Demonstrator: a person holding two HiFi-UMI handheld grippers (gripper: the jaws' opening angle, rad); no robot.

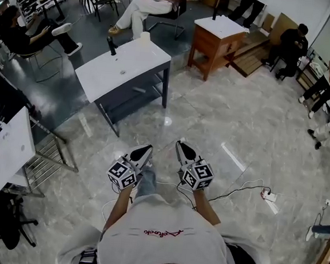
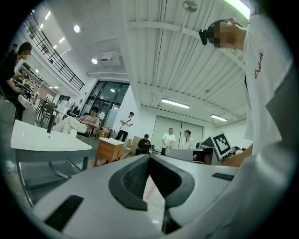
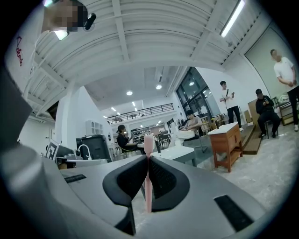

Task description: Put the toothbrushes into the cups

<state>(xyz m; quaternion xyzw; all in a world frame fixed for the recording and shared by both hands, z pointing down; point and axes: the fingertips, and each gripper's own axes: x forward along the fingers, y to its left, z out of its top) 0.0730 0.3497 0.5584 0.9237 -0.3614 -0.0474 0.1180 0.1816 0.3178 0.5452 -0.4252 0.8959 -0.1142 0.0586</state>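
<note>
Your right gripper (image 3: pixel 147 158) was clamped on the pink toothbrush (image 3: pixel 148 142), which stood upright. Your left gripper (image 2: pixel 149 156) had its jaws together, seemingly empty. The white table (image 1: pixel 130 68) lay well ahead of both.

Light was bright and even, coming from ceiling strip lamps (image 3: pixel 232 18) and round spotlights (image 2: pixel 76 29) overhead. The glossy marble floor (image 1: pixel 257 125) carried a small white glare spot (image 1: pixel 167 122), and only a soft, weak shadow lay under the white table (image 1: pixel 124 67). Both gripper views bowed hard outward and fell to black, vignetted corners. There the pink toothbrush (image 3: pixel 148 177), close to the lens, was slightly soft. The head view was sharp at centre and stretched toward its edges.
</note>
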